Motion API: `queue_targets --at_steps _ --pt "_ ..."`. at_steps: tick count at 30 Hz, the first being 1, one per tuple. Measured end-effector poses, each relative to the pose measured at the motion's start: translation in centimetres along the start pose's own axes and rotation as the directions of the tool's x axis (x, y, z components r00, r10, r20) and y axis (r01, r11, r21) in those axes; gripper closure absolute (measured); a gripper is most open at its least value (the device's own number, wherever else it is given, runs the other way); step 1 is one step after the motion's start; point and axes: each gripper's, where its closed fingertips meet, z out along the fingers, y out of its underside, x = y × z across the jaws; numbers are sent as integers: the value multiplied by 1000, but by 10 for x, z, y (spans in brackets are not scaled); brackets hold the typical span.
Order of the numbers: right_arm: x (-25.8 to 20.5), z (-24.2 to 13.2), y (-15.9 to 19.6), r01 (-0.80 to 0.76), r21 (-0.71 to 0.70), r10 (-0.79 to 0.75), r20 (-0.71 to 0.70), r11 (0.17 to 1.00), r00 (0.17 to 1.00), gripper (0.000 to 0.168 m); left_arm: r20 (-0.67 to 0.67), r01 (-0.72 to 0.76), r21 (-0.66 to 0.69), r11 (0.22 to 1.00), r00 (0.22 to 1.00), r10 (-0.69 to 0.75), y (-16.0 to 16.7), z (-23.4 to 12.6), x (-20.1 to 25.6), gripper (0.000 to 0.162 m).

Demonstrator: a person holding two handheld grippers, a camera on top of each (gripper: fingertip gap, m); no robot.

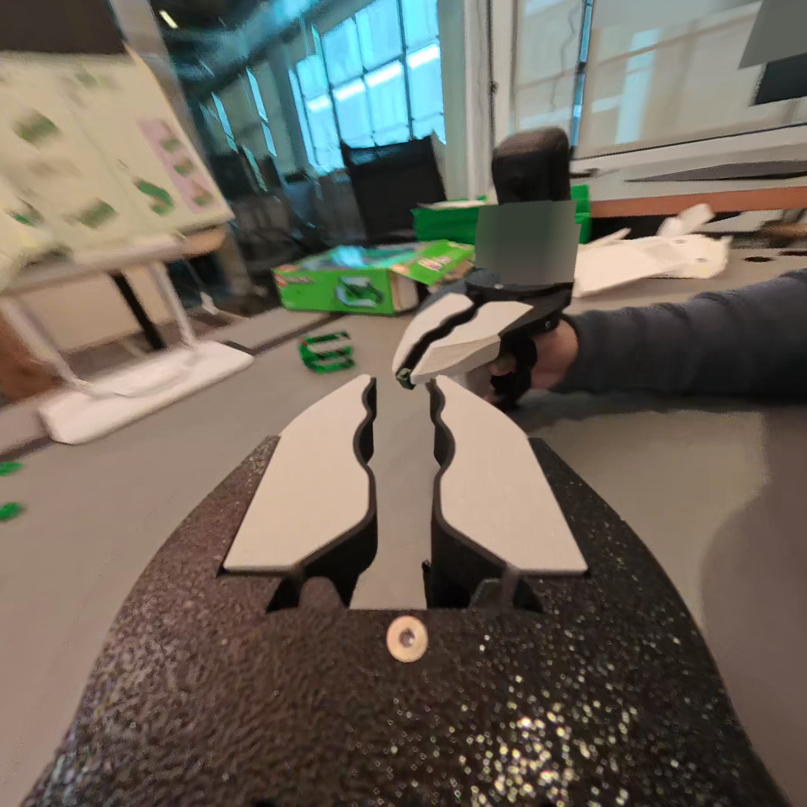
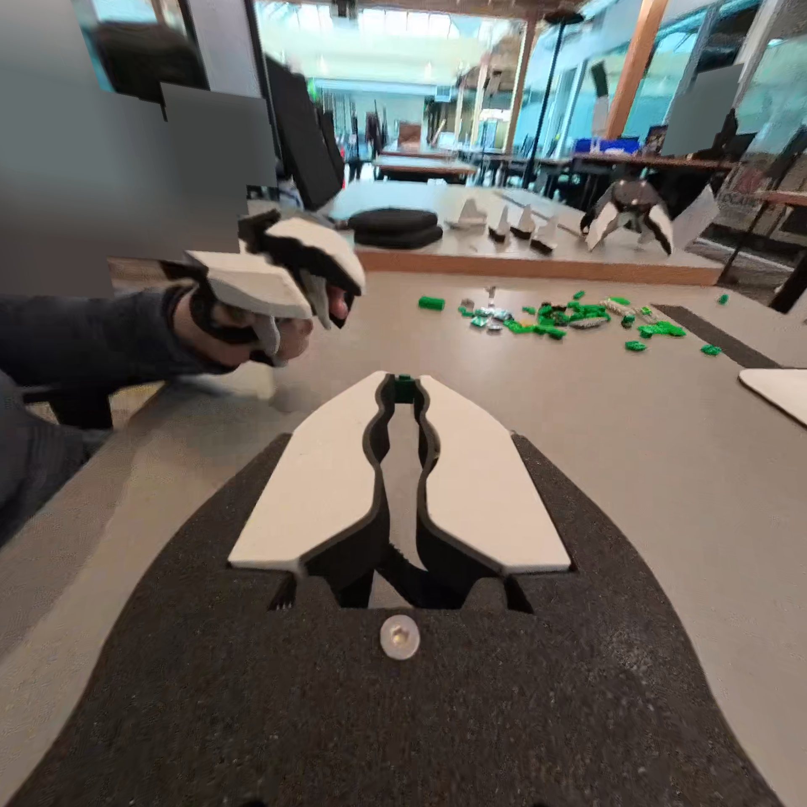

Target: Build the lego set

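My right gripper (image 2: 404,384) is shut on a small dark green brick (image 2: 402,387), pinched at its fingertips above the grey table (image 2: 567,436). In the left wrist view, the right gripper (image 1: 406,379) points down to the left with the green brick (image 1: 402,374) at its tip. My left gripper (image 1: 401,391) is open and empty, its fingertips just short of that brick. In the right wrist view, the left gripper (image 2: 334,301) hovers at the left. A small green part-built assembly (image 1: 325,351) stands on the table beyond.
Several loose green pieces (image 2: 567,319) lie scattered at the table's right. A green set box (image 1: 349,286) lies farther back. An instruction sheet on a white stand (image 1: 87,153) is at the left. A white board's corner (image 2: 777,393) is at the right edge. Across from one pair of fingers to the other is roughly 5 cm.
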Motion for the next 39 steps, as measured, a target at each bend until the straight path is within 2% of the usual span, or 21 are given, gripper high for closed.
queue_targets --at_steps 2,3,5,7,12,16,26,34,39 --pt "-7 -6 14 91 -86 -89 26 992 996 161 -111 151 -38 988 982 -154 13 9 10 138" --pt "-9 -9 14 175 -77 -175 11 982 985 161 -159 232 -42 972 959 -236 14 13 14 138" --pt "-4 -15 8 385 -75 -391 -107 920 914 161 -155 350 -48 935 923 -353 15 21 10 137" --pt "0 -18 9 510 -169 -535 -176 843 826 161 -92 372 -94 924 921 -380 24 27 6 136" --pt "-2 -16 9 643 -263 -694 -213 719 688 161 -53 293 -180 939 950 -307 29 39 16 141" --pt "-4 -15 4 674 -267 -725 -236 689 647 161 -47 263 -242 934 958 -282 29 44 17 145" --pt "-1 -15 7 771 -383 -861 -224 509 457 161 -63 306 -287 908 939 -337 29 50 17 143" --pt "0 -16 8 796 -394 -888 -220 460 404 161 -87 332 -266 905 927 -366 23 52 19 141" --pt "-4 -15 6 819 -386 -905 -214 425 369 161 -82 309 -306 900 934 -349 29 53 19 147"
